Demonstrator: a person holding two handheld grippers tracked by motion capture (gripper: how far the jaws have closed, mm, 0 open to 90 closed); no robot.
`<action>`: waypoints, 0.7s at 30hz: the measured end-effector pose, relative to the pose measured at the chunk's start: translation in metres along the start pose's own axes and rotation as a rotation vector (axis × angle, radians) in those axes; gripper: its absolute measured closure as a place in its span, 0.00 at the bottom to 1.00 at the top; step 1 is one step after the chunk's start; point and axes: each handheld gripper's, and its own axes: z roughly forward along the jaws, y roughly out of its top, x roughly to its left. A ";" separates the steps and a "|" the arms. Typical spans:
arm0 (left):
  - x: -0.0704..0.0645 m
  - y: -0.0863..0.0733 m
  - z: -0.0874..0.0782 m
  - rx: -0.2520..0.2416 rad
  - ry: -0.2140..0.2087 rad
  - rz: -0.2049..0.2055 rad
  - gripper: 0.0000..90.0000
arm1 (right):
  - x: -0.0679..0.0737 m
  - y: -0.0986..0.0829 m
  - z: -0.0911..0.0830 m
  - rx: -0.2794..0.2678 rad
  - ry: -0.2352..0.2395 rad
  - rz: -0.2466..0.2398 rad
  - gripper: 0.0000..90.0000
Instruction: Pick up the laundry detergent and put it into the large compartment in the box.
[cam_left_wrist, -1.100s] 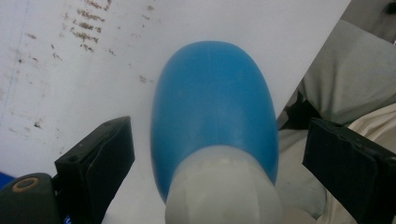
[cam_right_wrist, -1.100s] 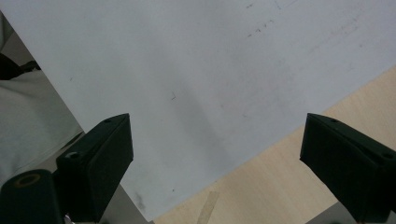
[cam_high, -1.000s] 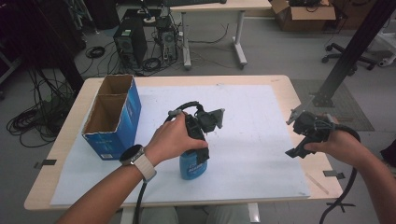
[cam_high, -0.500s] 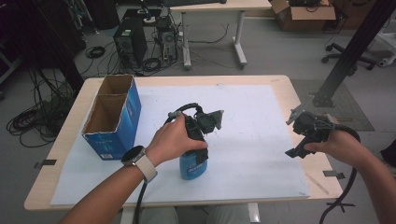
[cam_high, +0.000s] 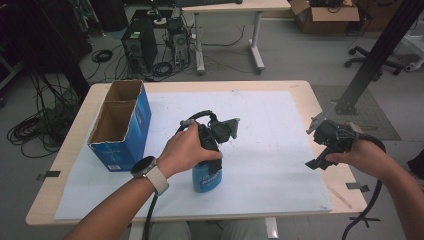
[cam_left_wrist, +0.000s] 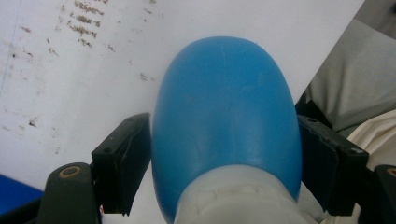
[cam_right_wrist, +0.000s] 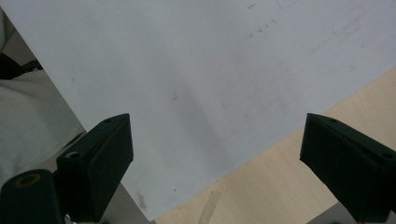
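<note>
We held the left tongs (cam_left_wrist: 224, 154) clamped around the blue bottle (cam_left_wrist: 226, 121), upright on the worktop (cam_high: 300, 95); our right tongs (cam_right_wrist: 215, 168) hung wide, empty.

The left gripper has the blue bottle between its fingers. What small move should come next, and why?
Probably lift the blue bottle a little off the white paper. The left gripper has a finger pressed on each side of it, so the hold looks firm, and the open blue box stands close at the left. The right gripper is open and idle.

Black 2-jaw grippers (cam_high: 220, 131), trailing cables; white-strapped watch (cam_high: 148, 171).
</note>
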 end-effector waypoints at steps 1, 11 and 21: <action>0.000 0.000 0.000 0.000 0.000 0.000 0.27 | 0.000 0.000 0.000 0.000 0.000 0.000 0.10; 0.000 0.000 0.001 -0.008 0.009 -0.004 0.33 | 0.000 -0.001 0.000 0.001 -0.001 0.003 0.11; -0.001 -0.001 0.000 -0.017 0.012 -0.001 0.41 | 0.000 -0.001 -0.001 -0.001 -0.003 0.005 0.11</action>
